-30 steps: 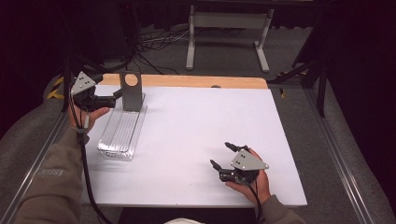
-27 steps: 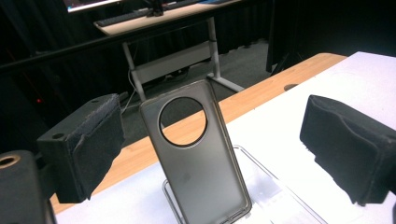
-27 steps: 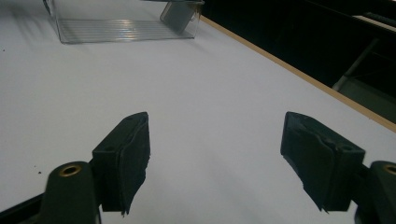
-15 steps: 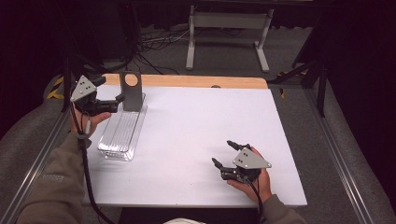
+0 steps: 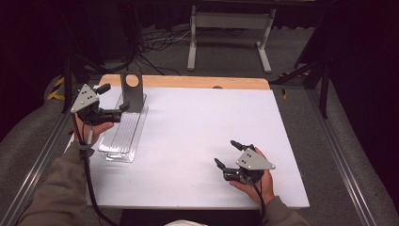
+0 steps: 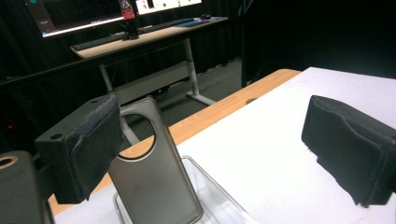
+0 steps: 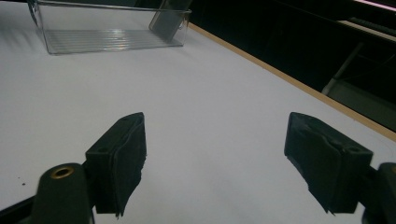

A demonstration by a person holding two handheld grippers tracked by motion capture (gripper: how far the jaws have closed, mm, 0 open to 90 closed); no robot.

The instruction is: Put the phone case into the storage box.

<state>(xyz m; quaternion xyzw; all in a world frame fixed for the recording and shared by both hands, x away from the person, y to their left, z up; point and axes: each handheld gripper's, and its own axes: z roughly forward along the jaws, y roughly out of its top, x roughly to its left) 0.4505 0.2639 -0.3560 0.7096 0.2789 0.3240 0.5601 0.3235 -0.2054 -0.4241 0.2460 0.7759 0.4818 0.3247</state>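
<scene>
Upright at tray's (image 5: 123, 141) far end, grey phone case (image 5: 131, 92), round cutout; both jaws wide

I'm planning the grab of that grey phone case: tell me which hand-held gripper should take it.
Left. The left hand-held gripper hangs open right beside the phone case leaning in the clear tray; the right hand-held gripper sits open far across the table.

I am working in a lab-like recording space: black curtains (image 5: 42, 42) all round, cables (image 5: 155, 44) on grey carpet, a desk with lit monitors (image 6: 79, 16), and a white-topped table (image 5: 197, 141) inside metal rails (image 5: 35, 169).
</scene>
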